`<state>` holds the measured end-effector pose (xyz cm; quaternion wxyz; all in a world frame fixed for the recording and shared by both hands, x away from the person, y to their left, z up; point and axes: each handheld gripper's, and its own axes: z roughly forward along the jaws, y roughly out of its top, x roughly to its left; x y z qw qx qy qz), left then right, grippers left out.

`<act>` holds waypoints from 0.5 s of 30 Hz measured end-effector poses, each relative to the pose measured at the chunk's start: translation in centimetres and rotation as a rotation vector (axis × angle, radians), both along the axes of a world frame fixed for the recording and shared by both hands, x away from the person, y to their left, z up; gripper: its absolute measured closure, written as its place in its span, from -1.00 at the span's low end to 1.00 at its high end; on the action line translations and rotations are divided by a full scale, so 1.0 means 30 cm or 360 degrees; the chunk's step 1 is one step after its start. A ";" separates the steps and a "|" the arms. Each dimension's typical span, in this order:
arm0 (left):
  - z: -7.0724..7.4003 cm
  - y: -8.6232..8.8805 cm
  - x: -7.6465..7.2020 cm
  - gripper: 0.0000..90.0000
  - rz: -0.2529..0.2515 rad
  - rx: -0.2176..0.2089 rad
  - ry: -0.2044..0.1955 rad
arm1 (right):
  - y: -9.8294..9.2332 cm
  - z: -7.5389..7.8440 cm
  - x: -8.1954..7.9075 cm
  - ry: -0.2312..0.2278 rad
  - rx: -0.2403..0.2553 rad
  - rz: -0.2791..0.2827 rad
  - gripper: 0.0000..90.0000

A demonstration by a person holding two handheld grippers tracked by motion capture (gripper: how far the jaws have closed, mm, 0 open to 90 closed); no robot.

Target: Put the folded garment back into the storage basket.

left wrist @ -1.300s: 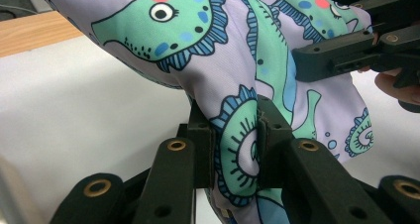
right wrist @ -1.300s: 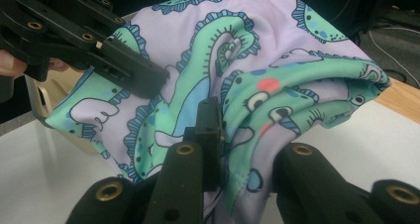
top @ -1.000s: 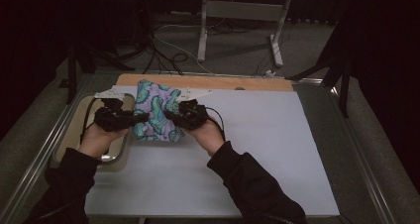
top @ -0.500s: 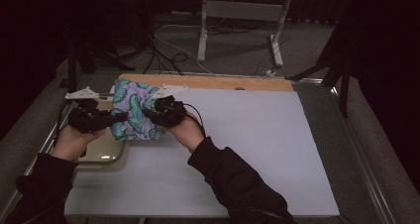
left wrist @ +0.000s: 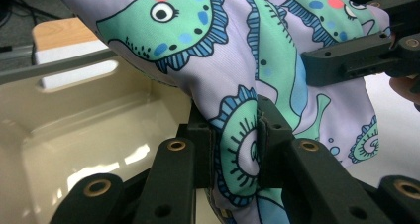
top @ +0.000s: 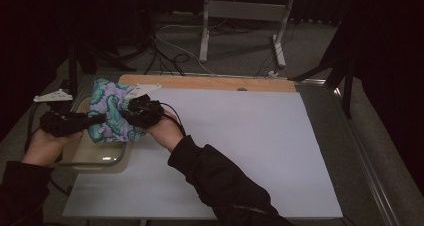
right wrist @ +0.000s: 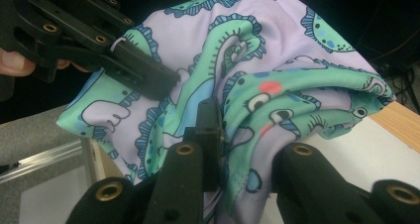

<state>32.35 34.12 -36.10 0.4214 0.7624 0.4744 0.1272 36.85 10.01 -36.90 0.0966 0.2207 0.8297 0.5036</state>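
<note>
I have the folded dinosaur-print cloth (top: 111,113) pinched from both sides; my left gripper (left wrist: 235,152) is clamped tight on a fold of it, the green spiral of the print bunched between the pads; my right gripper (right wrist: 240,149) is closed just as hard on the opposite edge, the fabric crumpled up between its jaws. In the high view the cloth hangs between the two grippers at about nine o'clock on the table, above the far rim of the cream tray (top: 102,158) and over the left border of the white mat (top: 240,151); it does not appear to rest on anything, though I cannot tell whether its lowest fold brushes the tray.

What worries me: each hold is on a bunch of folded layers, not on the whole bundle; if I draw my hands apart the folds could pull open and the neat stack would sag or unroll; if one hand leads the other the cloth would twist and a corner could drop outside the tray at seven o'clock. The fabric looks smooth and slippery; a thin pinch could slide out under its own weight. The trailing lower edge could also catch on the tray's rim as I lower it; and my two grippers sit close, so their jaws could knock together.
</note>
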 end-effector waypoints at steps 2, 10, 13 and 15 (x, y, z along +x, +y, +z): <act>0.001 0.021 -0.004 0.65 0.0020 0.0014 0.0010 | 0.023 0.000 -0.004 0.0000 -0.0004 0.0004 0.73; -0.003 0.110 -0.020 0.65 0.0066 0.0024 0.0007 | 0.123 -0.006 -0.012 -0.0007 0.0011 0.0032 0.73; -0.012 0.139 -0.026 0.65 0.0088 0.0038 0.0014 | 0.157 -0.016 -0.017 -0.0014 0.0015 0.0052 0.73; -0.022 0.159 -0.025 0.65 0.0105 0.0046 0.0034 | 0.180 -0.026 -0.022 -0.0015 0.0009 0.0052 0.73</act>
